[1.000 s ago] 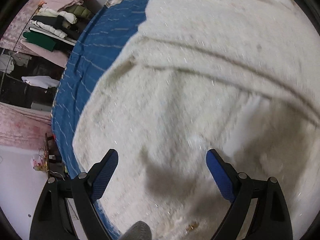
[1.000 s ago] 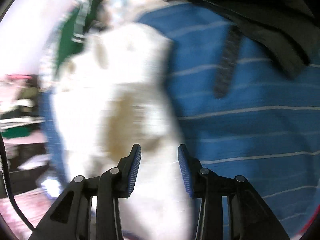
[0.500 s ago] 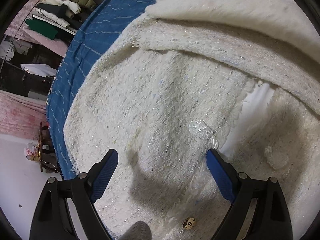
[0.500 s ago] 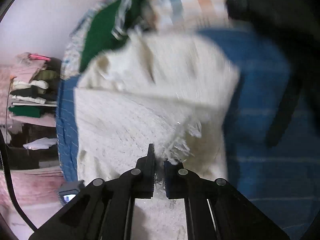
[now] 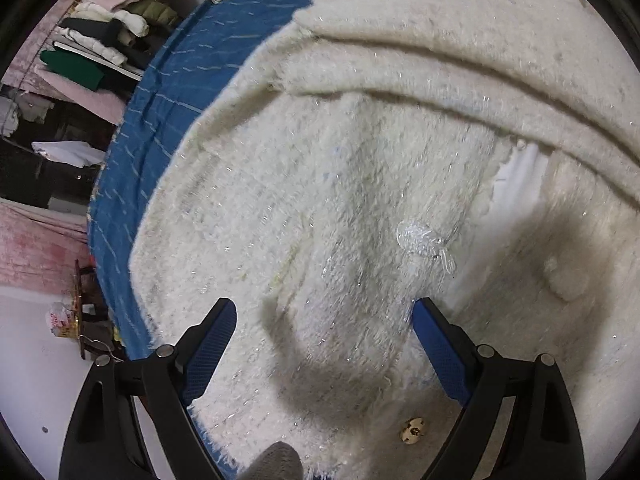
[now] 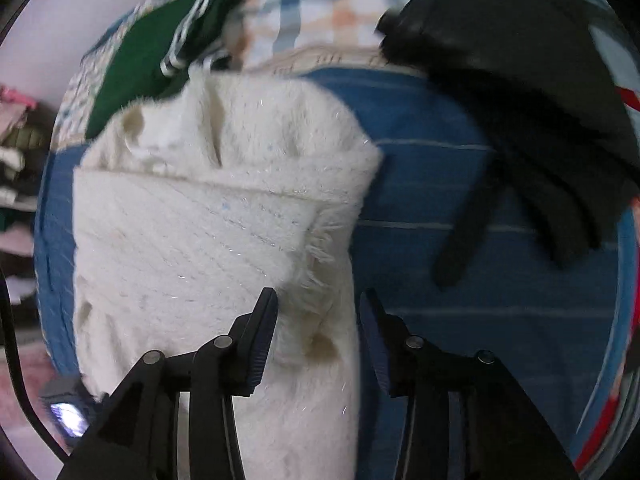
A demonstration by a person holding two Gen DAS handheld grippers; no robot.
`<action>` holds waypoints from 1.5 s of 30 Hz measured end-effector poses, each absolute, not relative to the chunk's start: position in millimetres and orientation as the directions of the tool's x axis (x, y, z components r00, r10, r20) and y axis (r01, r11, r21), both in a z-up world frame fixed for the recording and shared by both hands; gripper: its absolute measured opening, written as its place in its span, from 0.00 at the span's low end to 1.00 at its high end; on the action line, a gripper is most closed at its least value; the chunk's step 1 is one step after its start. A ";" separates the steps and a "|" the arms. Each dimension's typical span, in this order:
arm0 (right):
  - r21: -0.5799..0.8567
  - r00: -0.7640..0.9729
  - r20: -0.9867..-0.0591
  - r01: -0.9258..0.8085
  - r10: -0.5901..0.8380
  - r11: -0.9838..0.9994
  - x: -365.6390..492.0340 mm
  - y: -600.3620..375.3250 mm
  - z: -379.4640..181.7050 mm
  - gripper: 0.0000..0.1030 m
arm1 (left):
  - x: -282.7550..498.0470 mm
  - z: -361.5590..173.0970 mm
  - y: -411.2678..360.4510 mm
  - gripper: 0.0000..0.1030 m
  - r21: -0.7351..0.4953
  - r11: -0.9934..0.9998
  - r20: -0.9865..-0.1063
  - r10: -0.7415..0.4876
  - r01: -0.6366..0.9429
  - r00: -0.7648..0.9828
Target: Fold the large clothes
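Both grippers hang over the cream sweater (image 5: pixel 360 184) on the blue bedspread (image 5: pixel 168 128): left gripper (image 5: pixel 324 312) wide open above it, right gripper (image 6: pixel 318 300) opening (nothing pinched), sweater filling center-left.

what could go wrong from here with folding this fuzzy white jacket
The right gripper is opening over the cream jacket near its frayed folded edge, so that fold may slip apart. The left gripper hangs open above the clear button; closing there could snag it. The black garment lies nearby and could get caught.
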State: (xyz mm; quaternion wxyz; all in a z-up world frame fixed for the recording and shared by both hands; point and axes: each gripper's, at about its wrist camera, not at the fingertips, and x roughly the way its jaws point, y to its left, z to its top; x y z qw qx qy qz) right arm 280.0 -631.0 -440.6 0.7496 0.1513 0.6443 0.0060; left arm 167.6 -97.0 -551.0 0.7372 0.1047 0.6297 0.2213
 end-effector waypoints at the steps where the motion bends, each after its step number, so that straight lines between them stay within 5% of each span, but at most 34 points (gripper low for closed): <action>1: 0.255 0.180 -0.958 0.191 0.222 0.948 277.0 -630.1 -435.5 0.44 | 169.2 -553.3 -96.2 0.95 0.436 0.880 -0.882 0.460 -0.190 0.107; 6: 0.292 0.173 -0.948 0.134 0.268 0.947 284.7 -577.6 -438.6 0.35 | 177.3 -561.5 -87.2 1.00 0.407 0.895 -0.895 0.430 -0.182 0.115; 11: 0.156 0.090 -0.986 0.155 0.143 0.975 314.3 -551.2 -498.2 0.15 | 173.5 -561.1 -86.3 1.00 0.388 0.907 -0.892 0.414 -0.163 0.182; 15: 0.133 0.038 -0.991 0.194 0.128 0.972 325.3 -555.3 -523.4 0.15 | 169.2 -559.6 -87.2 1.00 0.378 0.910 -0.889 0.407 -0.169 0.207; 18: 0.106 0.027 -0.994 0.145 0.104 0.984 324.1 -546.7 -505.1 0.20 | 168.4 -554.5 -89.2 1.00 0.386 0.906 -0.887 0.416 -0.174 0.202; 22: 0.108 0.046 -0.994 0.101 0.103 0.989 297.9 -552.1 -474.6 0.50 | 161.2 -536.5 -103.3 1.00 0.470 0.867 -0.843 0.496 -0.165 0.207; 24: 0.086 0.041 -0.996 0.098 0.082 0.992 275.3 -564.8 -462.5 0.57 | 153.1 -521.6 -116.3 1.00 0.517 0.841 -0.812 0.541 -0.159 0.220; 29: 0.074 -0.012 -0.997 0.133 0.076 0.988 221.0 -612.7 -454.5 0.58 | 122.3 -487.5 -174.7 1.00 0.623 0.773 -0.735 0.631 -0.121 0.250; 45: 0.034 -0.059 -0.997 0.119 0.042 0.992 171.5 -755.5 -457.8 0.58 | 34.5 -500.8 -408.9 1.00 0.602 0.784 -0.786 0.550 0.149 0.282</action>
